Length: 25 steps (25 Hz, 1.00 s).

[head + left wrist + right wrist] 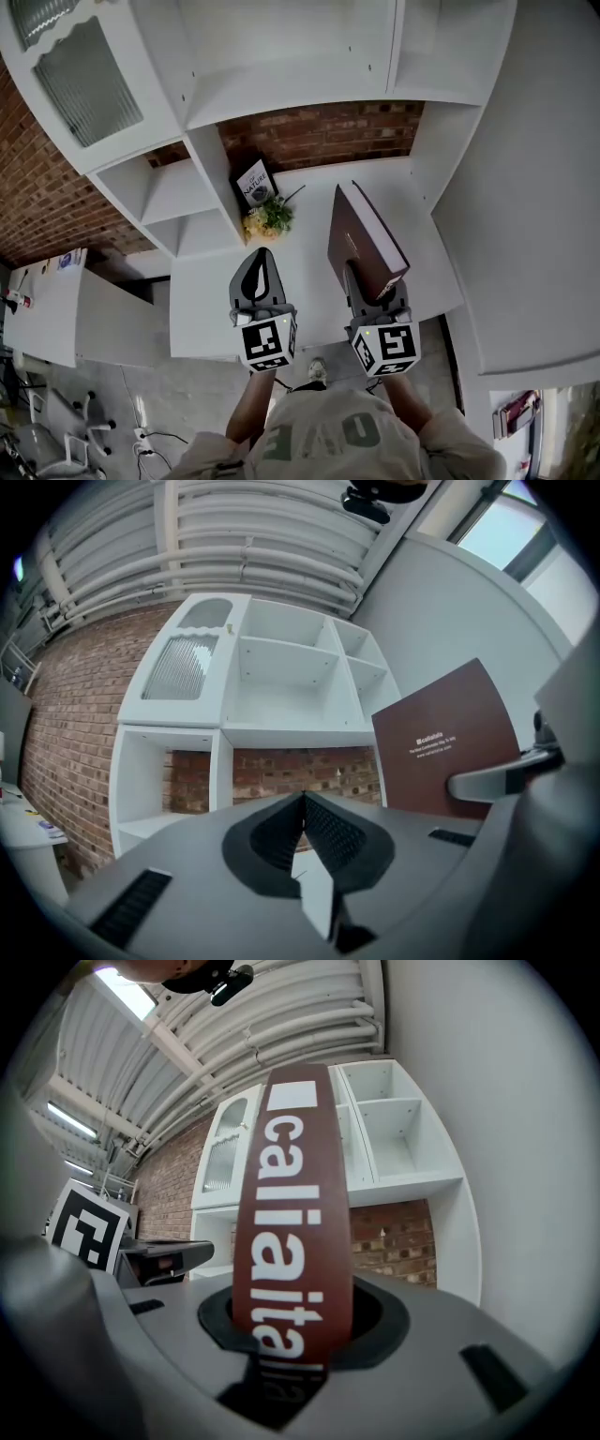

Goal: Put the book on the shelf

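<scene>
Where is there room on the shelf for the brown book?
The ledge is bare from the flowers to the right wall. Its left corner is crowded: flowers and a small book by the divider.

Lower end of the book [292,1194] out of sight within the right tongs [289,1335]; booklet [255,183] cover's fine print illegibly small

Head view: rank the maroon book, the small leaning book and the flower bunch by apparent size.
1. maroon book, clearly largest, though it is held nearer the camera.
2 and 3. small leaning book and flower bunch look about alike, so I do not rank them.
</scene>
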Tool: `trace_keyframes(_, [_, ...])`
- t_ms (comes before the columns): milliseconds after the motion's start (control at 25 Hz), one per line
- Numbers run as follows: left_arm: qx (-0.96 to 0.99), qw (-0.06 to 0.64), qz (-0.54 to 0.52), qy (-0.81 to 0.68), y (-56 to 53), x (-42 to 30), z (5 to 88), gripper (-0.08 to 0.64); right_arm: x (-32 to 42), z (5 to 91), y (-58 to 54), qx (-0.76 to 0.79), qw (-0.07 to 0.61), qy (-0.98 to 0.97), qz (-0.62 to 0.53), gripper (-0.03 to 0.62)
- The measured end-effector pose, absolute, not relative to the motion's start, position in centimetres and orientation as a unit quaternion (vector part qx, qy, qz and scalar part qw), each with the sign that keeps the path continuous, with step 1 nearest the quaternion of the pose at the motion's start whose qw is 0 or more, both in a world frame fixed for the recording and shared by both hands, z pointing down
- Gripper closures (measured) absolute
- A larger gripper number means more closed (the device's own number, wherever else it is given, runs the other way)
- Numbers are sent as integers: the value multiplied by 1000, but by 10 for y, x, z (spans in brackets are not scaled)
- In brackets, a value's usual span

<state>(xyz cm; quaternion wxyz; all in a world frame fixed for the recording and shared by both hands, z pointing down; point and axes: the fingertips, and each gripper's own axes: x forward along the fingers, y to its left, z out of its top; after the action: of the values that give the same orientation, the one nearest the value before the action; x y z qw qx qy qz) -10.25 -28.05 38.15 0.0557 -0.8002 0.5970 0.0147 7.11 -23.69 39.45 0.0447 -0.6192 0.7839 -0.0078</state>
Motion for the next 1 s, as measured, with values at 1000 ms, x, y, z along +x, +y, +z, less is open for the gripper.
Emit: trace_keyframes(1000, [-808, 39, 17, 587, -362, -82, 384, 548, 62, 383, -329, -617, 45, 786, -1, 440])
